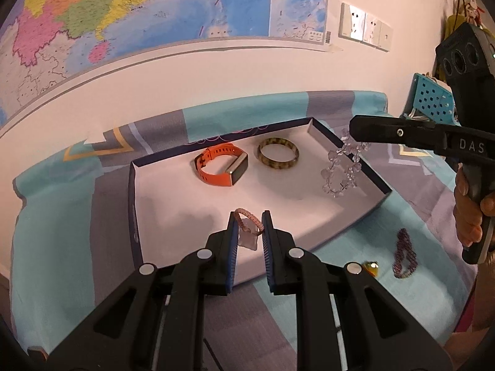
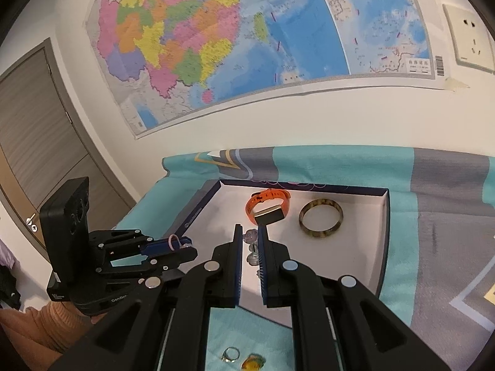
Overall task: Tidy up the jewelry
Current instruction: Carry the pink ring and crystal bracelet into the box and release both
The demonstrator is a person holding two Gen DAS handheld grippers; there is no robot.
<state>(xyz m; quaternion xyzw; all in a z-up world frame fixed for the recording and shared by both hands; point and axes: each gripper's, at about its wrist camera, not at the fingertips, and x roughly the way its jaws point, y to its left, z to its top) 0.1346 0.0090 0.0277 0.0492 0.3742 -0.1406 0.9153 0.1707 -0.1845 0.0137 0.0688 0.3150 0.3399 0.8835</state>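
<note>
Hiding most of its clear bead bracelet (image 2: pixel 251 247), right gripper (image 2: pixel 250 232) clamps it.

Both wrist views over tray (image 1: pixel 136 185)

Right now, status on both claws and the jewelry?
Left claw shut on pink braided bracelet. Right claw shut on clear bead bracelet. Watch, bangle in tray. Nothing in the way.

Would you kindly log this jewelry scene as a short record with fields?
tray contents: orange watch, mottled bangle
left gripper: jaws shut on pink cord bracelet
right gripper: jaws shut on clear bead bracelet, which hangs over the tray
on cloth outside tray: purple bracelet, amber piece, ring
</note>
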